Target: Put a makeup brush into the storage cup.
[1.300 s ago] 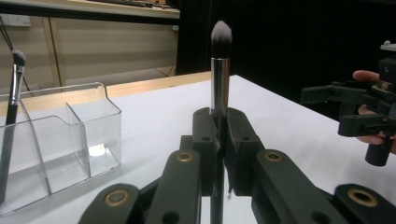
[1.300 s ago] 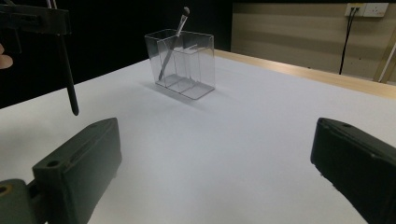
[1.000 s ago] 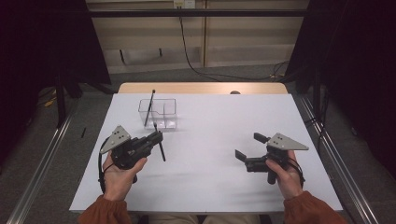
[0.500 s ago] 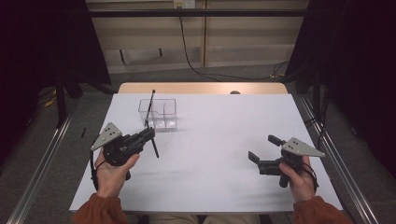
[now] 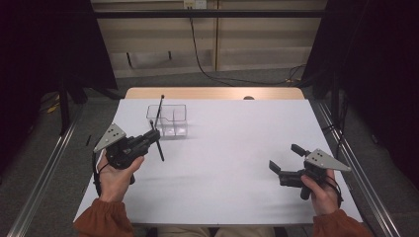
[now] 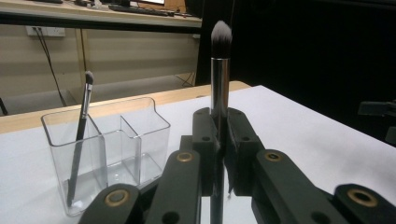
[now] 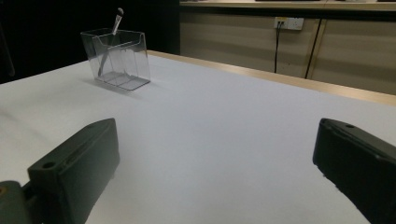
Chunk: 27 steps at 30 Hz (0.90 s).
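The makeup brush [image 6: 220,70] stands near upright, bristles up, clamped in the left gripper [image 5: 148,140], just short of the clear organiser [image 5: 173,121]. The organiser lies ahead. The right gripper [image 5: 286,162] waits wide, well apart.

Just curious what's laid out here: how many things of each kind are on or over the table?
Makeup brushes: 2 (one held, one in organizer)
Clear acrylic organizer: 1
Handheld grippers: 2 (left gripper, right gripper)
Total: 5

white table [image 5: 222,163], wall socket [image 7: 288,22], black cable [image 5: 197,54]
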Available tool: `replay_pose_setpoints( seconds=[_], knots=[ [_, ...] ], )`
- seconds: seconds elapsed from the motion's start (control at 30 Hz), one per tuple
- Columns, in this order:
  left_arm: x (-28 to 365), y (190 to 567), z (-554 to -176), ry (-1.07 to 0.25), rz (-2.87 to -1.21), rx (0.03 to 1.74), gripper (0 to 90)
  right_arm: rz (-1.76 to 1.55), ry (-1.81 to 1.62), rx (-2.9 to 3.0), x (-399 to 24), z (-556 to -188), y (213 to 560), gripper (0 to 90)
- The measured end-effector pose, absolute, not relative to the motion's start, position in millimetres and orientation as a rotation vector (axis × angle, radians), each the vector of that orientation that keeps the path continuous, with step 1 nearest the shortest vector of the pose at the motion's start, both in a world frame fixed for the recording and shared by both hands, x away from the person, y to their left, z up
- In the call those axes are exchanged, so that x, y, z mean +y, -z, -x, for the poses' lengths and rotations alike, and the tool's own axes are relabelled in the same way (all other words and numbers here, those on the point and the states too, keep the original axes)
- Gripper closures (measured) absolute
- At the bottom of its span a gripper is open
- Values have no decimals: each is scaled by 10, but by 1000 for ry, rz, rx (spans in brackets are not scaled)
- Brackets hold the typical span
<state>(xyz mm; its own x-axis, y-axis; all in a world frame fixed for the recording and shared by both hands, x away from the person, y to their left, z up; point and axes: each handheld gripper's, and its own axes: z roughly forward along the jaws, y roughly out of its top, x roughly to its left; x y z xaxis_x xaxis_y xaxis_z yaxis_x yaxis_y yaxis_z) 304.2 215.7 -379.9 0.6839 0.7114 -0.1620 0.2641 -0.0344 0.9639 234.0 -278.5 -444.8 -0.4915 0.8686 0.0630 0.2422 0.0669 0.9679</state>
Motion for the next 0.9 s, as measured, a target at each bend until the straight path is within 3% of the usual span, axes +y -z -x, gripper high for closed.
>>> replay_pose_setpoints(
  seconds=[0.9],
  knots=[
    [2224,3566,-3483,-495,-1579,850,840,-1099,-1494,1826,-2786,-2285,4471,0]
  ],
)
